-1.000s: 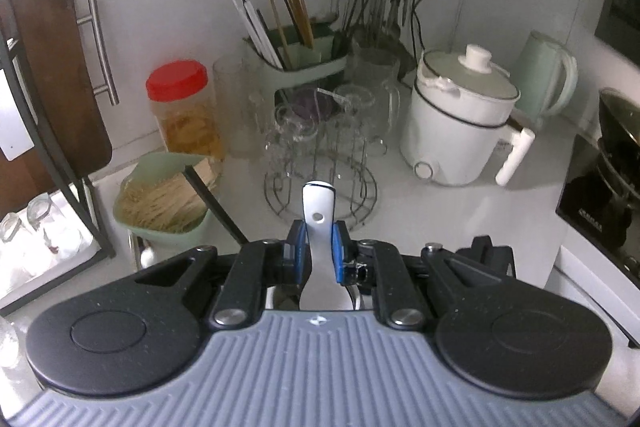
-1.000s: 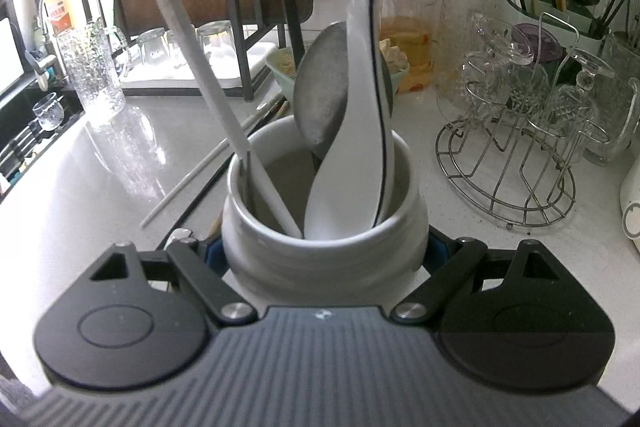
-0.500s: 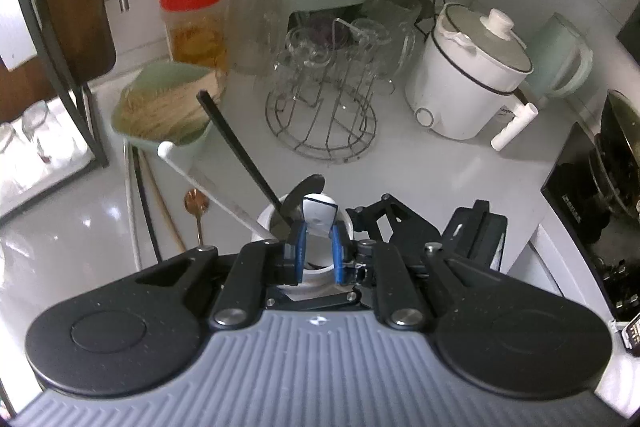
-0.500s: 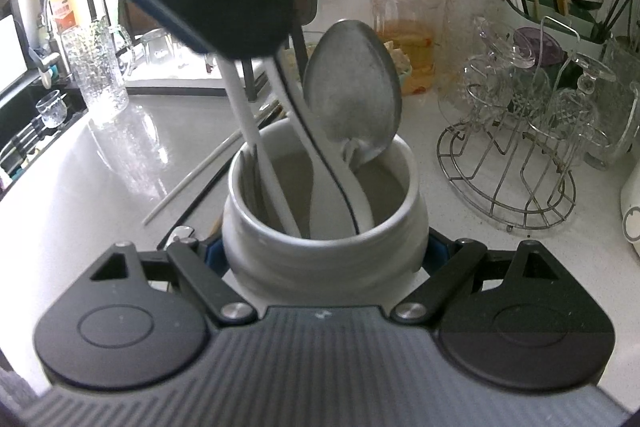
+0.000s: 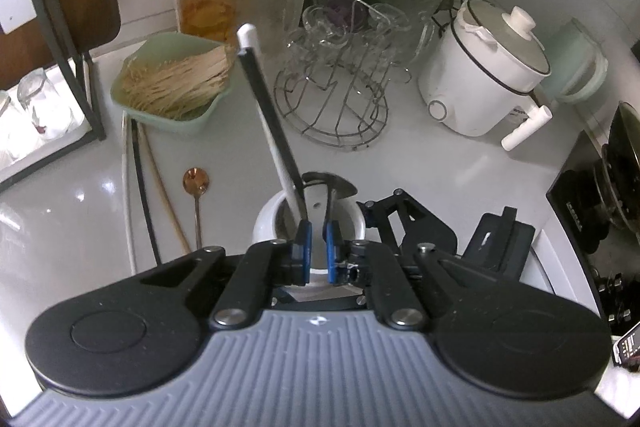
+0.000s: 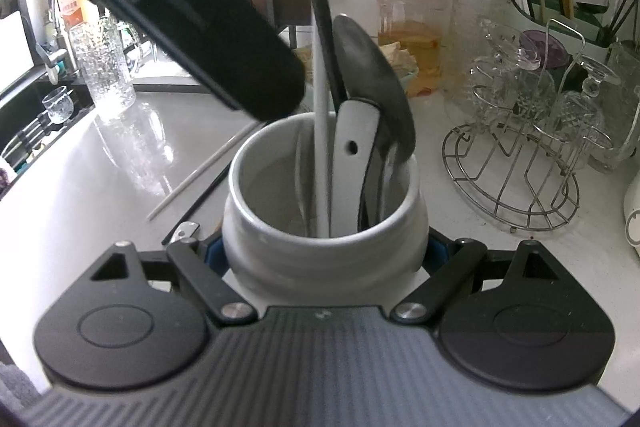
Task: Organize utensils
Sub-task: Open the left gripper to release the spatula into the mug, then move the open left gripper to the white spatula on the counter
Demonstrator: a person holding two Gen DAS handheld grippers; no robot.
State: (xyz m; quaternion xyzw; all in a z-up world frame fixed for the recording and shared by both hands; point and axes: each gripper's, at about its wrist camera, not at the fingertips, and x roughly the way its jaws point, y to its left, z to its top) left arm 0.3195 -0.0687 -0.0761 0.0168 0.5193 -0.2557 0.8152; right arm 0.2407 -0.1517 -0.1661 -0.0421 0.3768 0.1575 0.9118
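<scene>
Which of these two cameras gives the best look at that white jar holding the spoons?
The right wrist view: the white jar fills the middle, its open mouth, inside and the utensil handles all plain, gripped between the right gripper's fingers. The left wrist view shows only part of the jar's rim, mostly hidden behind the left gripper.

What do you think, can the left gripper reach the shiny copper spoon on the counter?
Probably yes. The copper spoon lies flat on open counter left of the white jar, with nothing on it. The left gripper hangs over the jar, its jaws just closing on nothing, so they'd need reopening.
</scene>
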